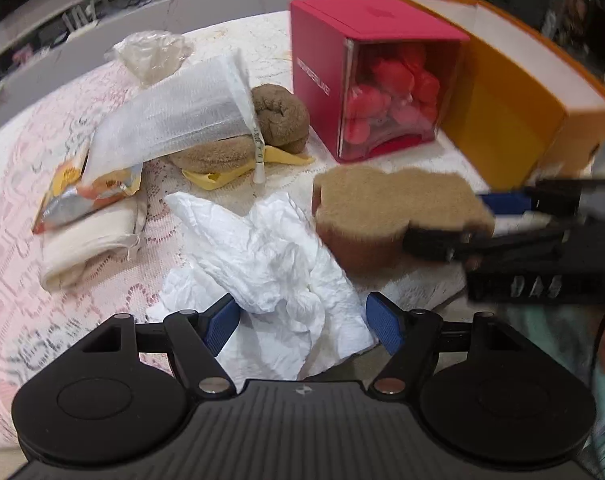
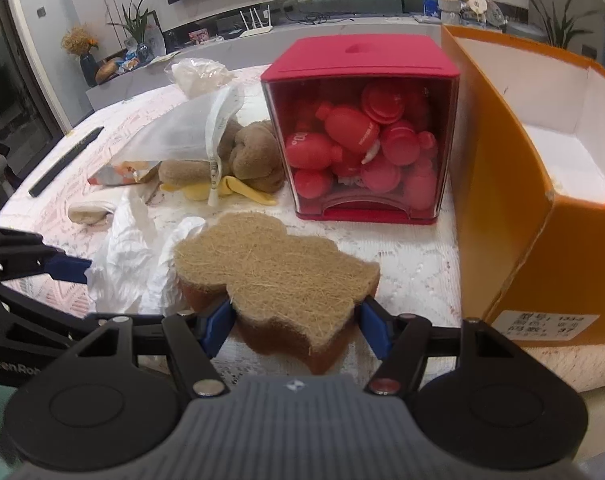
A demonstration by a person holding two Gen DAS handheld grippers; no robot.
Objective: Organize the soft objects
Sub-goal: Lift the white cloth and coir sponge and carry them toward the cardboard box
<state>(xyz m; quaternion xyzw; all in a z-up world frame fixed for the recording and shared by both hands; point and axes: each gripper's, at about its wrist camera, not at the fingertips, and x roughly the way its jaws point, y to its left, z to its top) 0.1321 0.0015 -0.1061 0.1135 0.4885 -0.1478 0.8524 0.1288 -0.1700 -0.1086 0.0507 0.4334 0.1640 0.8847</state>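
A bear-shaped tan sponge with a brown underside sits between the blue pads of my right gripper, which is shut on its sides. In the left wrist view the same sponge shows at the right, just above the lace tablecloth. My left gripper stands open over a crumpled white tissue. The tissue lies between its fingers and the pads do not press on it. To the right stands a tall orange box, open at the top, with a white inside.
A red cube box of red plastic pieces stands behind the sponge. Further left lie a knotted brown towel, a yellow cloth, a white mesh bag, a snack packet and a rolled cream cloth.
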